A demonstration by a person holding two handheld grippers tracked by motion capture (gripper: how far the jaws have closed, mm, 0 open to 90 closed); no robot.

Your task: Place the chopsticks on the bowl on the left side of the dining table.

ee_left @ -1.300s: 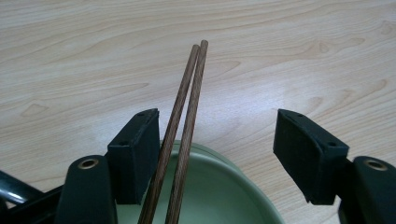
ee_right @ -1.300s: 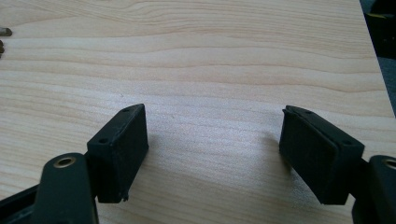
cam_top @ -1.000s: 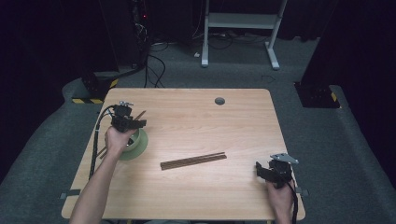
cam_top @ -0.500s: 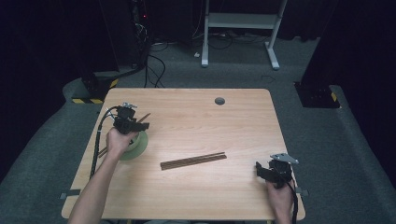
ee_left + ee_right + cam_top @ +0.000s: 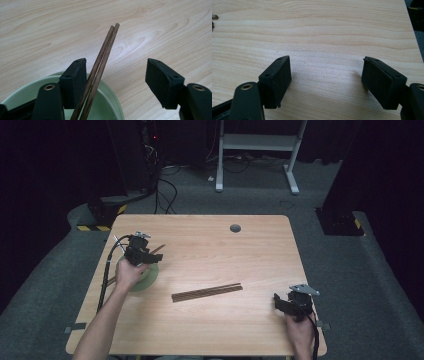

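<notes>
Pair of thin dark-brown wooden chopsticks [image 5: 101, 67] lies side by side, leaning out of the shallow pale-green round bowl [image 5: 110, 100] at lower left of the left gripper view, tips reaching up over bare wood at frame centre; in the high view the same pair [image 5: 157, 249] juts from under the left gripper [image 5: 142, 254] above the bowl [image 5: 148, 277] at centre-left of the table. Left gripper [image 5: 116, 82] jaws stand wide apart; the sticks rest against the inner face of the picture-left pad, the other pad well clear, so no pinch; judged: pair is being set into the bowl and is released or nearly so. A second bundle of dark-brown wooden chopsticks [image 5: 207, 292] lies flat at the middle of the light wooden table [image 5: 210, 330], well apart from both grippers. Right gripper [image 5: 280, 304] rests at lower right of the high view; its own view shows the jaws [image 5: 325, 82] spread with only bare tabletop between them, holding nothing. Judged next move: back the left gripper off the bowl without dragging the sticks out, then go for the bundle at table centre; thin round sticks lying flat call for a low, squared approach. Writing, brands, labels: none legible; yellow-black hazard stripes on floor gear at upper left.
</notes>
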